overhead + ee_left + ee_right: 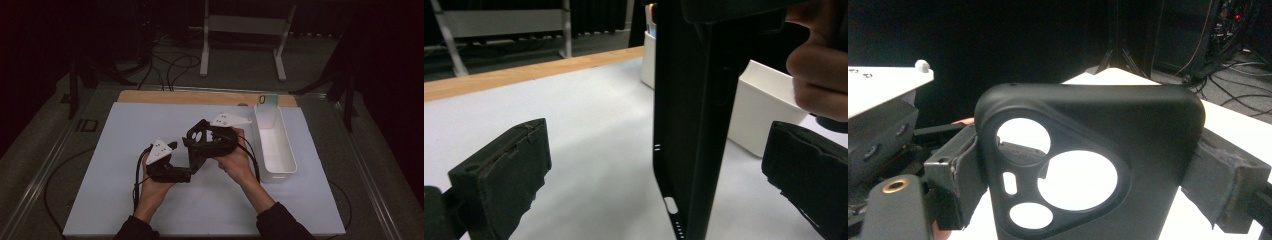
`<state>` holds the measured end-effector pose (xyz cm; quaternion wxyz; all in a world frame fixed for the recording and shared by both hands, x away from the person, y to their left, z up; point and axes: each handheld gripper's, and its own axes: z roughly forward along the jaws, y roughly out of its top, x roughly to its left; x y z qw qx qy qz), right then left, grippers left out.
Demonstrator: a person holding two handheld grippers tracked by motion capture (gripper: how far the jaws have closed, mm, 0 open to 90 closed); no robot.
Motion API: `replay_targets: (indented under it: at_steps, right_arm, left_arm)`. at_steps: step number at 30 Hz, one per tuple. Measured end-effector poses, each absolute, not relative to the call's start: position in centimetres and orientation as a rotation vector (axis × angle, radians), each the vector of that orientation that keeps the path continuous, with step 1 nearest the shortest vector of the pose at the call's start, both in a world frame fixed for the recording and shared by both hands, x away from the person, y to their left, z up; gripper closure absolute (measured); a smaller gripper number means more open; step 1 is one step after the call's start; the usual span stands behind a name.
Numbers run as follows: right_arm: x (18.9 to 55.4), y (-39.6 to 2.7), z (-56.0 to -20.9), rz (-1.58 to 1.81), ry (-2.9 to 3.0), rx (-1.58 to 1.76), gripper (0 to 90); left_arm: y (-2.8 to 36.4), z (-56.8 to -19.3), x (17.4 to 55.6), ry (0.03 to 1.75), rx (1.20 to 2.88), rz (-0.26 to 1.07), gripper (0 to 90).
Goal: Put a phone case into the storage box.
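From above, the right claw (pixel 200 137) clamps a black phone case (pixel 196 150) over the white table (pixel 100 190), the left claw (pixel 170 165) just beside its lower end. The left gripper view shows the case (pixel 689 125) hanging upright between wide-open jaws, untouched. In the right gripper view, both pads press the case (pixel 1128 150) by its long edges.
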<state>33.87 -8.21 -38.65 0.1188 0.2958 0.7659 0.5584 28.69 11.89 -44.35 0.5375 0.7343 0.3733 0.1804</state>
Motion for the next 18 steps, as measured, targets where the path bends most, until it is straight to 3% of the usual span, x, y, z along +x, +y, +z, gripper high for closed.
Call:
replay_targets:
  at_steps: [18]
  right_arm:
    - [34.0, -8.5, -38.9, 1.621, 2.228, 0.881, 14.3]
  left_arm:
    - [14.8, -44.9, 27.9, 0.917, 1.743, 0.499, 0.0]
